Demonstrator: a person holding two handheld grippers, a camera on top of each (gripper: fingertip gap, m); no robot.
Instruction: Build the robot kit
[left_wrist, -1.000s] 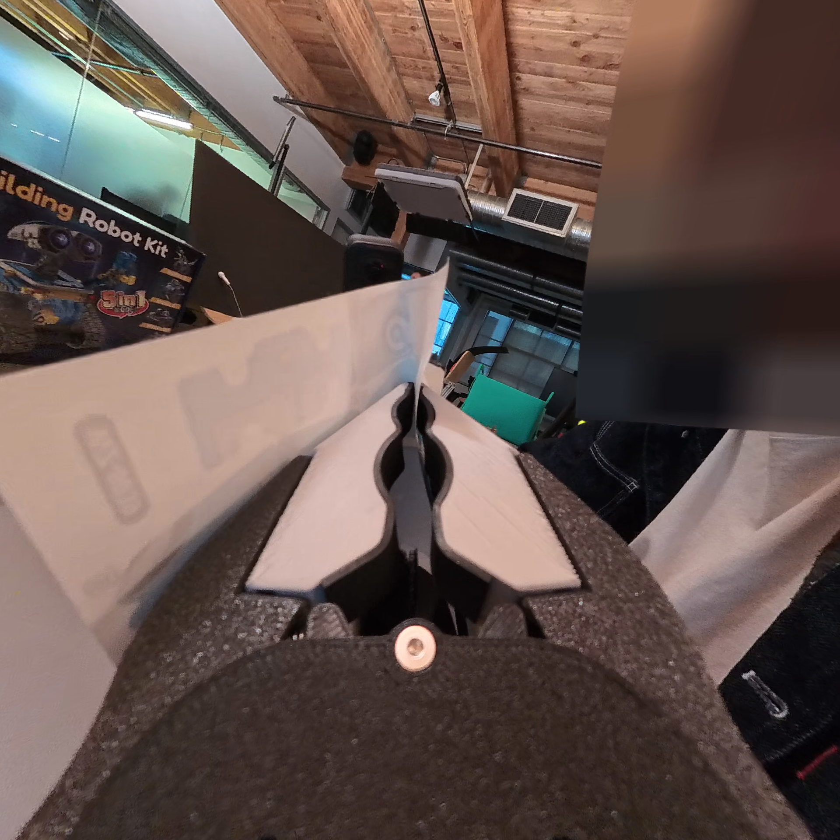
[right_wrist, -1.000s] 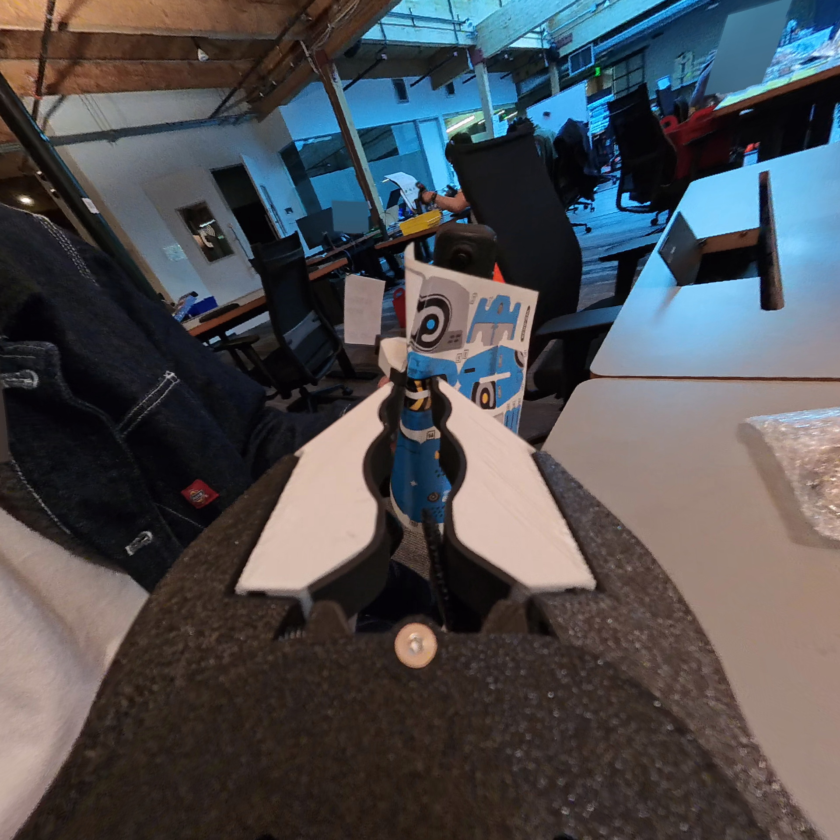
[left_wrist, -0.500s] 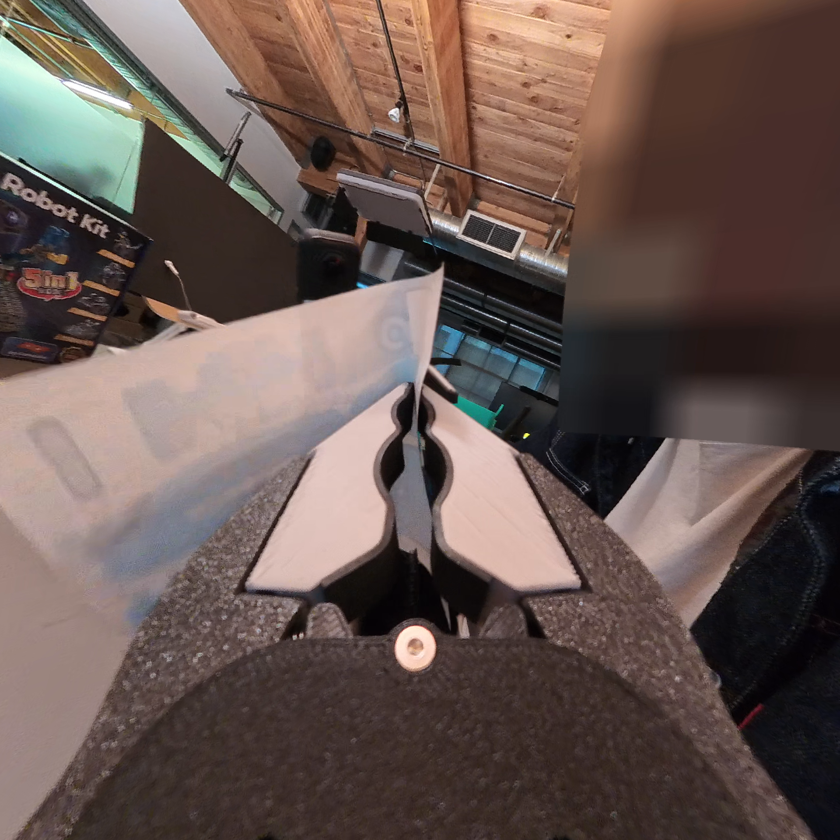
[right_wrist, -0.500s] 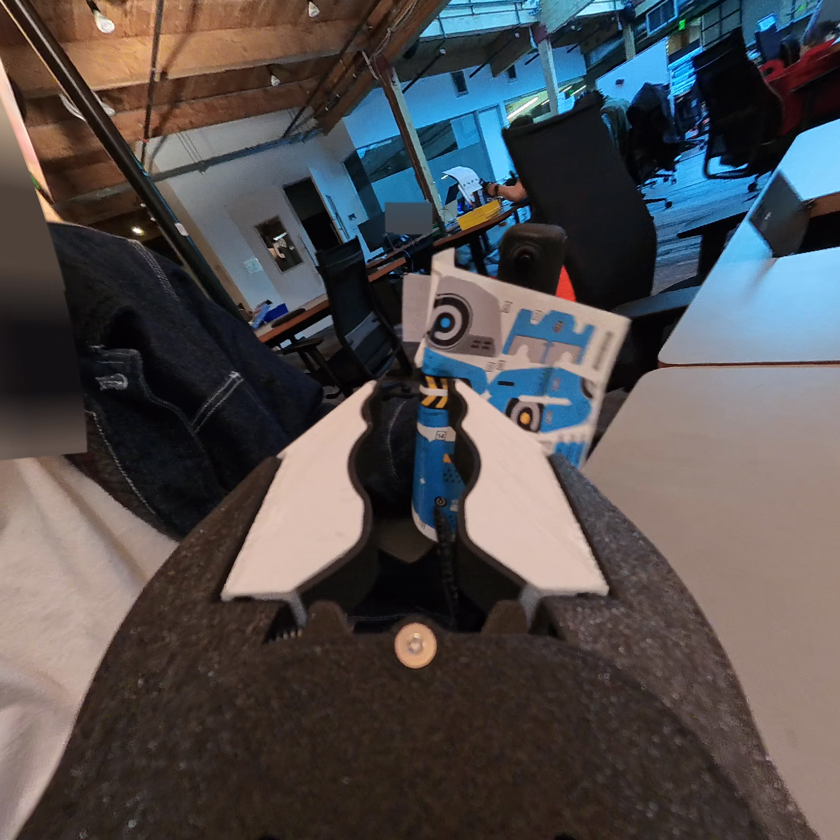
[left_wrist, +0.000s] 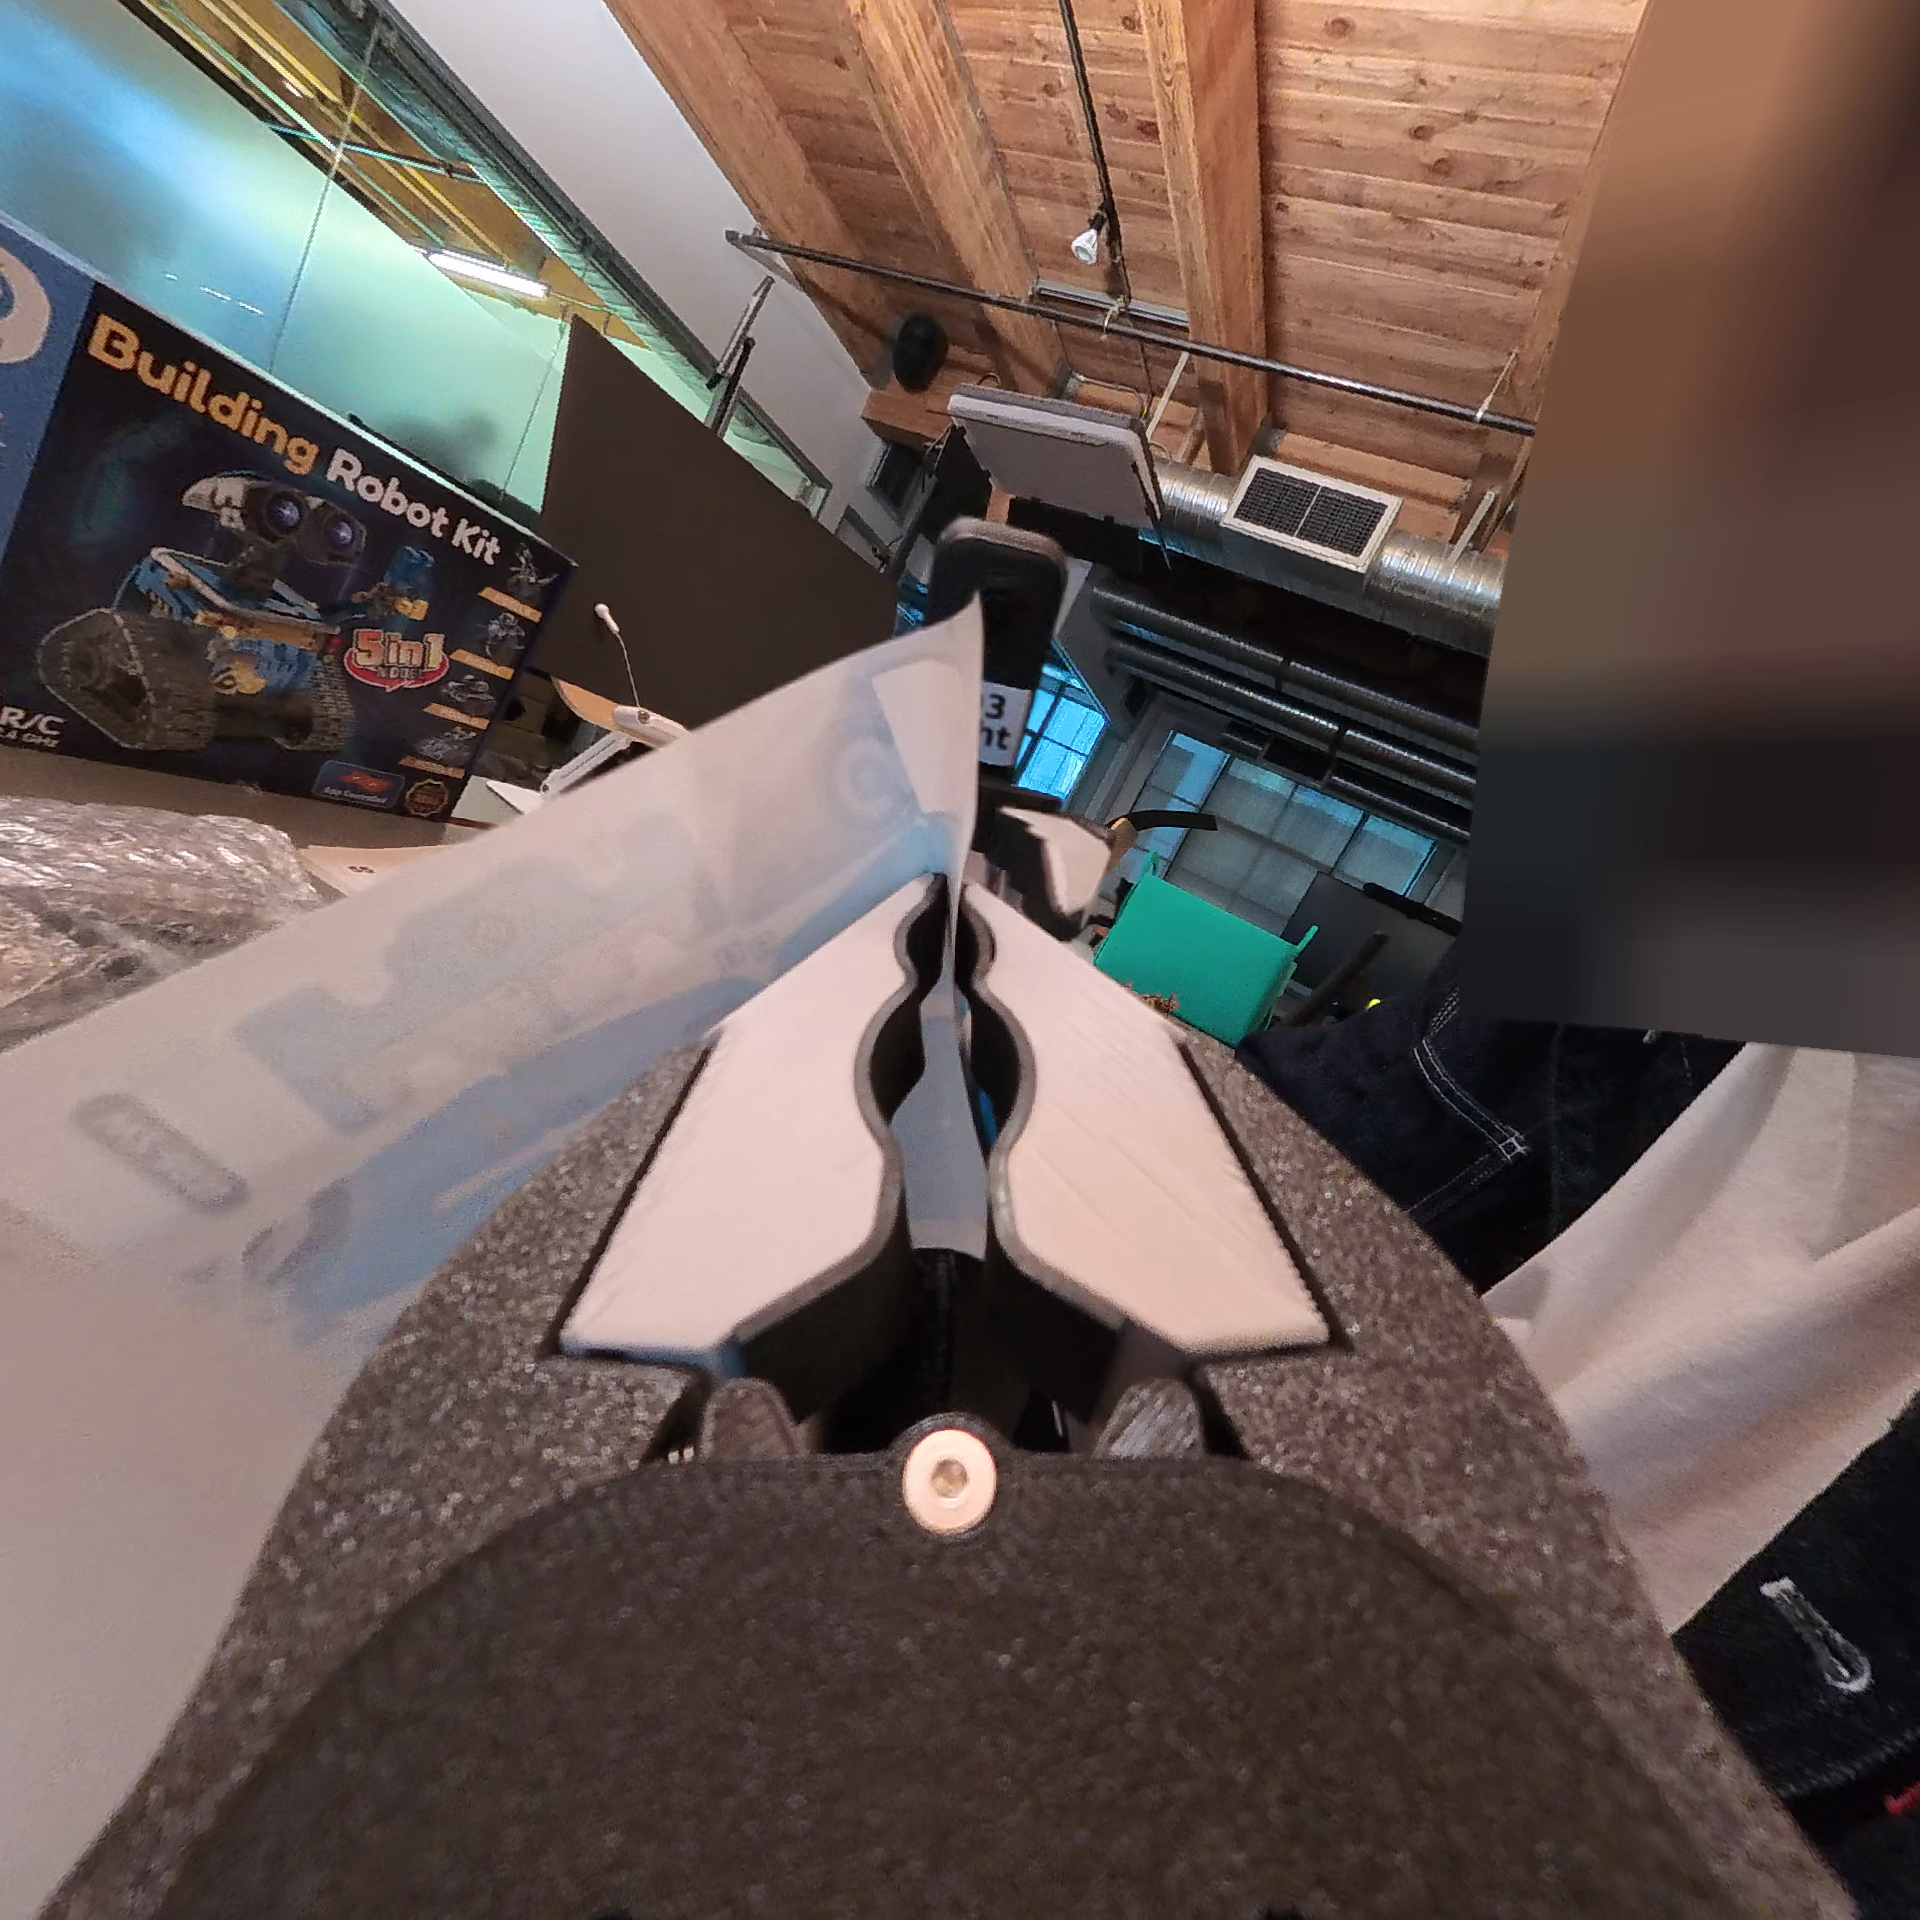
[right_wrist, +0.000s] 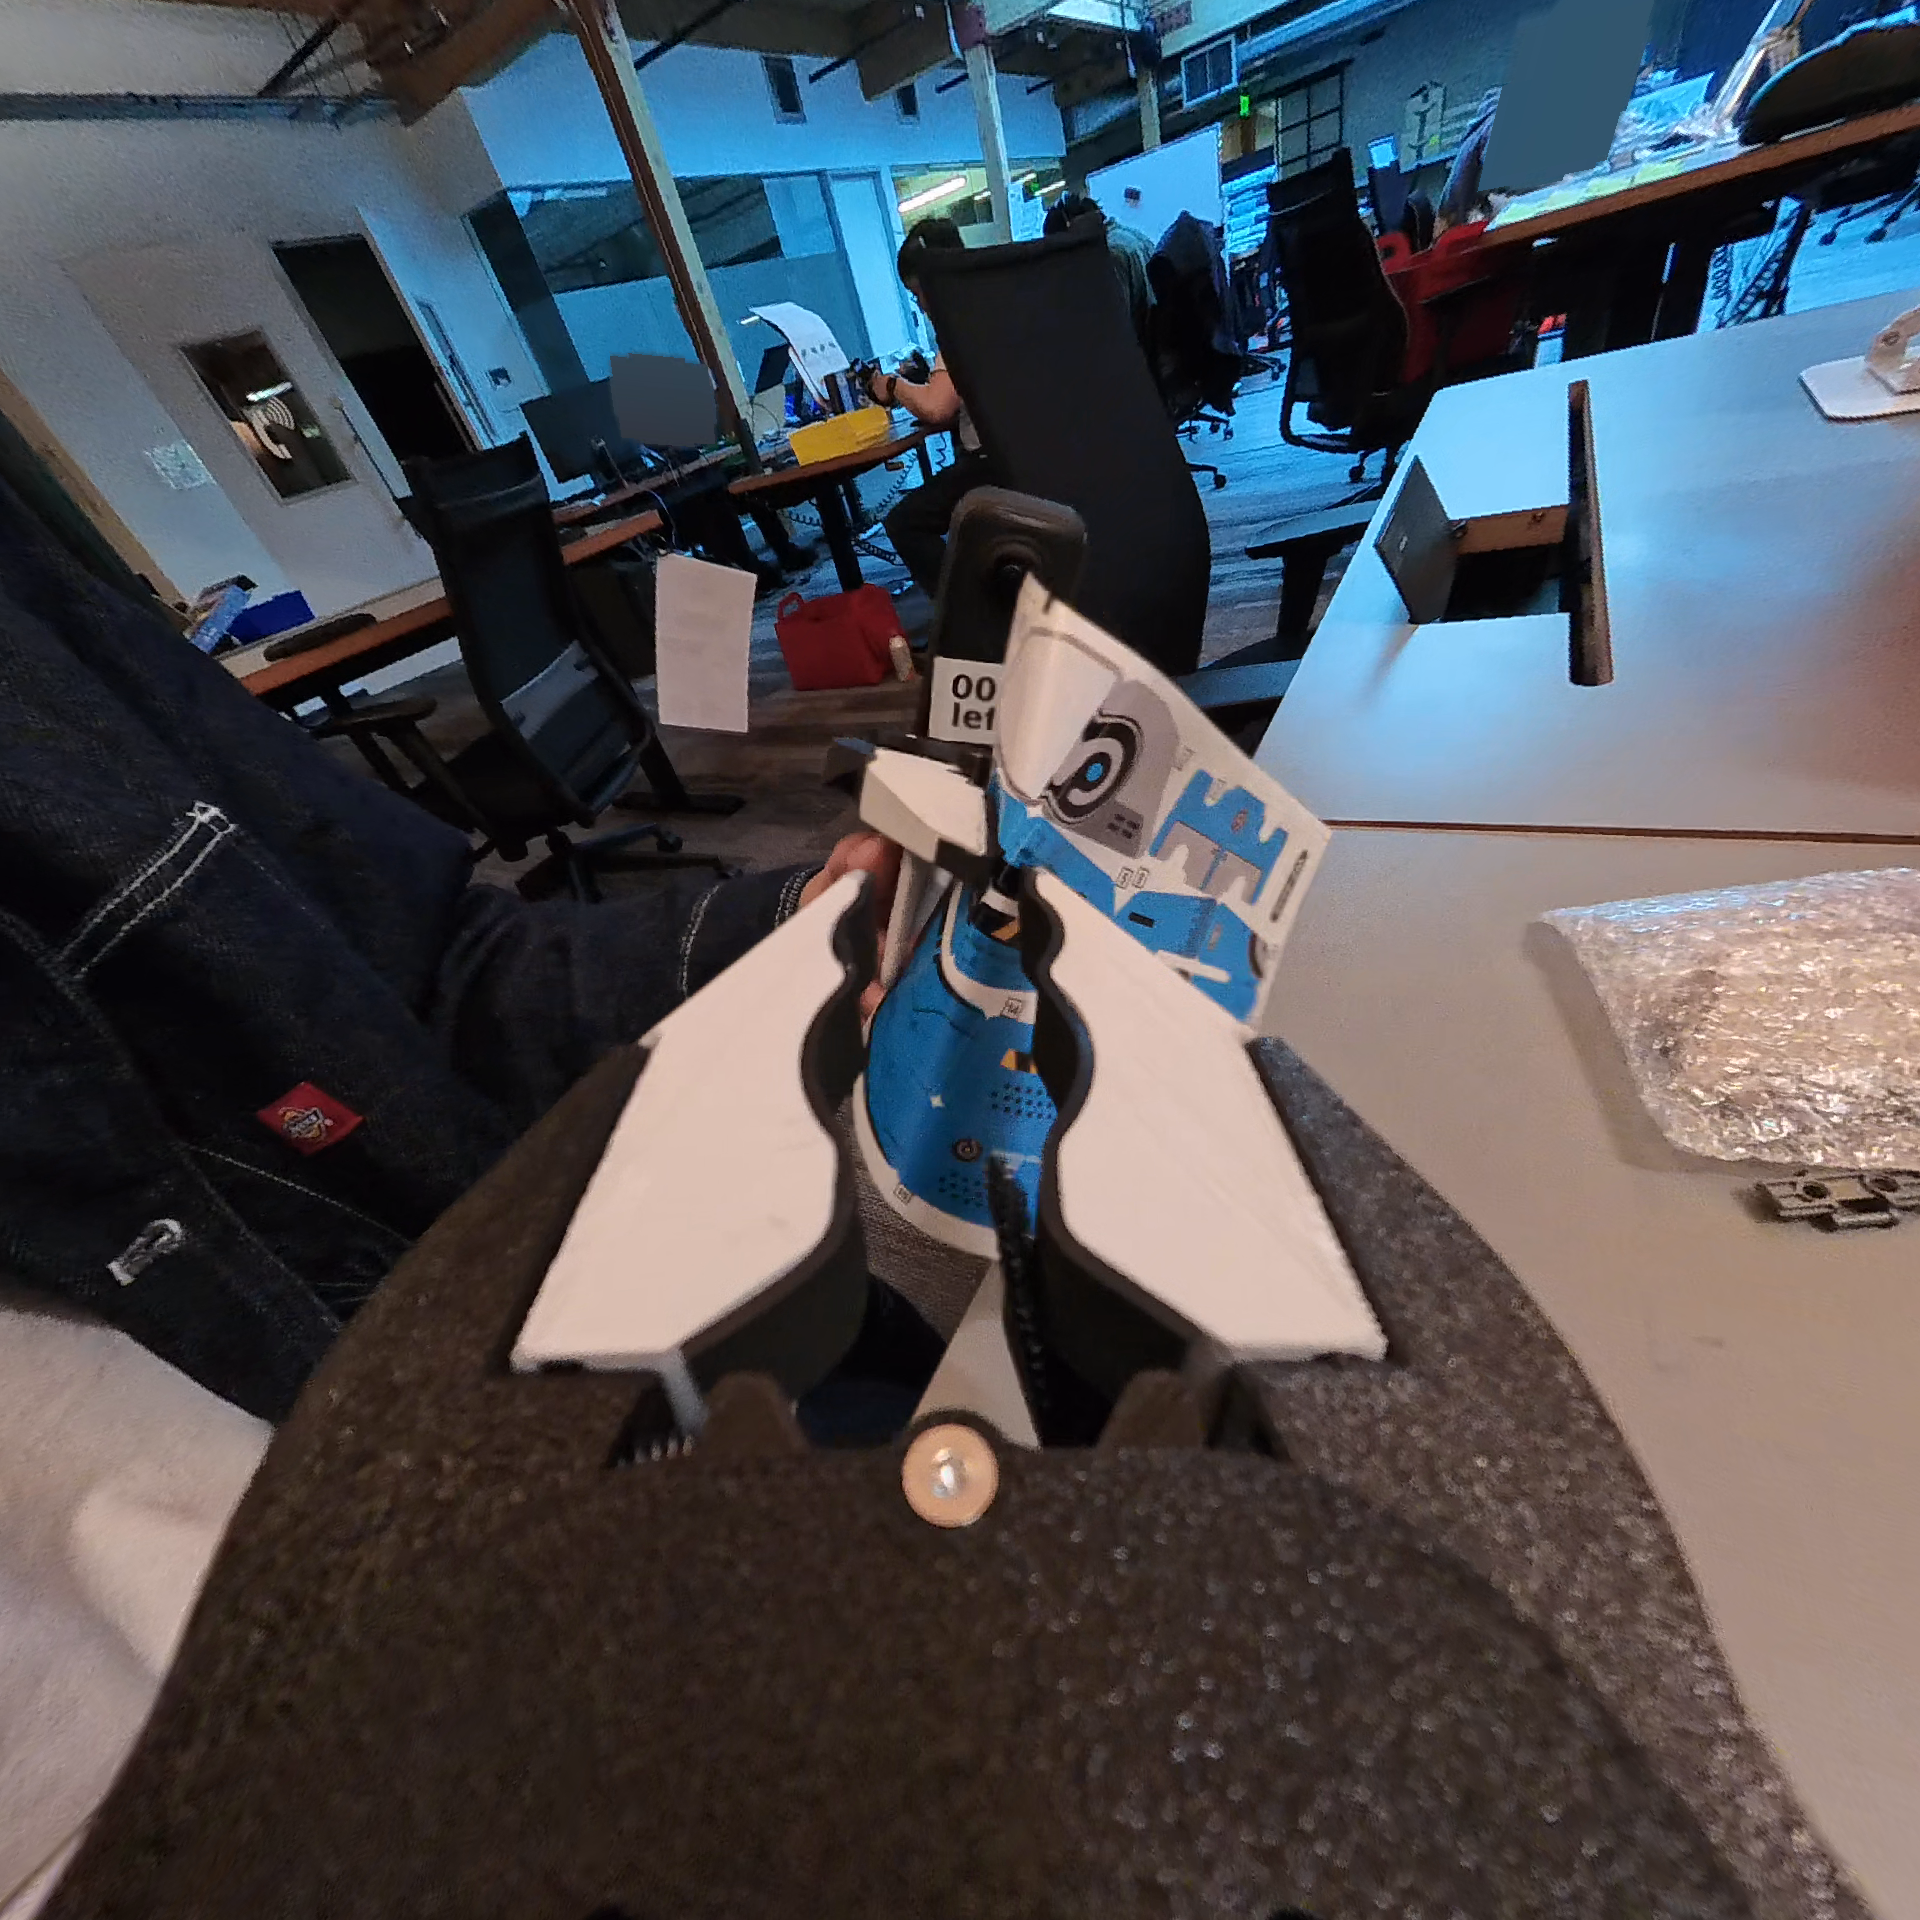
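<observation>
My left gripper (left_wrist: 948, 883) is shut on the edge of a sticker sheet (left_wrist: 520, 987), whose plain white back bends away to the left. In the right wrist view the same sheet (right_wrist: 1174, 831) shows its printed face of blue, grey and white robot shapes. My right gripper (right_wrist: 943, 883) is open, with the lower end of the sheet hanging between its fingers, close to the right one. The left gripper (right_wrist: 925, 810) shows just beyond, pinching the sheet from the far side. The right gripper's tip also shows past the sheet in the left wrist view (left_wrist: 1049, 852).
A grey table (right_wrist: 1558, 1351) lies to the right with a bubble-wrap bag (right_wrist: 1766, 1018) and a small dark grey part (right_wrist: 1834, 1195). A robot kit box (left_wrist: 239, 603) stands at the left. A person's denim sleeve (right_wrist: 208, 987) is close by. Office chairs stand behind. The grippers are tip to tip, or close to it.
My right gripper, shut on the sheet a second ago, has opened. The left gripper has stayed shut on the sheet. Both views have swung slightly.
</observation>
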